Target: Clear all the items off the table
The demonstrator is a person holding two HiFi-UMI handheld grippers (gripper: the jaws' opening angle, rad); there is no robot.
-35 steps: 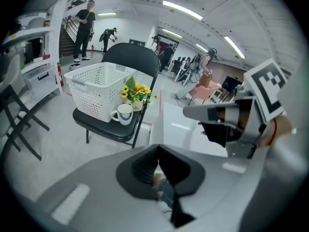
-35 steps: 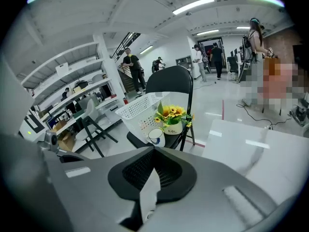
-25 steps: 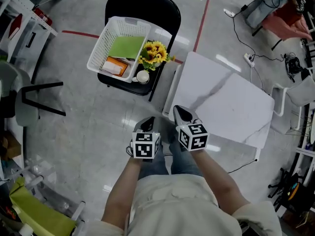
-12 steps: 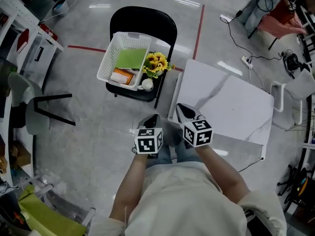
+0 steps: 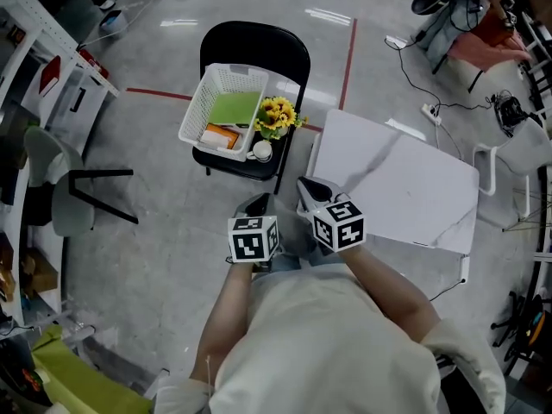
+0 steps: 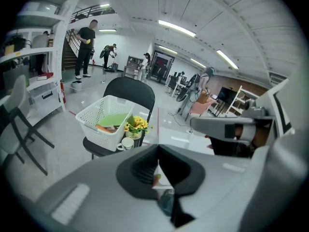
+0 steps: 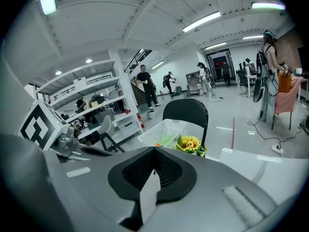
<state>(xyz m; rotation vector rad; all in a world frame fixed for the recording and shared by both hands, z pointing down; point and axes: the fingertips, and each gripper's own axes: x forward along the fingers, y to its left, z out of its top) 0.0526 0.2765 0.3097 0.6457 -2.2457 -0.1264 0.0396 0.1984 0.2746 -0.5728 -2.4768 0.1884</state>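
Your left gripper (image 5: 257, 205) has its fingers (image 6: 140, 170) pressed together, holding nothing. Your right gripper (image 5: 309, 188) has its fingers (image 7: 169, 173) closed too, also empty. Ahead of both, well apart, the white basket (image 5: 197, 110) sits on the black chair (image 5: 254, 46), with the sunflowers (image 5: 276, 115) and mug (image 5: 262, 151) beside it. The white surface (image 5: 405, 188) lies just right of your right fingers.

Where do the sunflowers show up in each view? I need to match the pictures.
Head view: sunflowers upper centre, just right of the white basket.
Left gripper view: sunflowers left of centre, at the white basket's right end.
Right gripper view: sunflowers right of centre, right of the white basket.
Shared landmark: the white basket.
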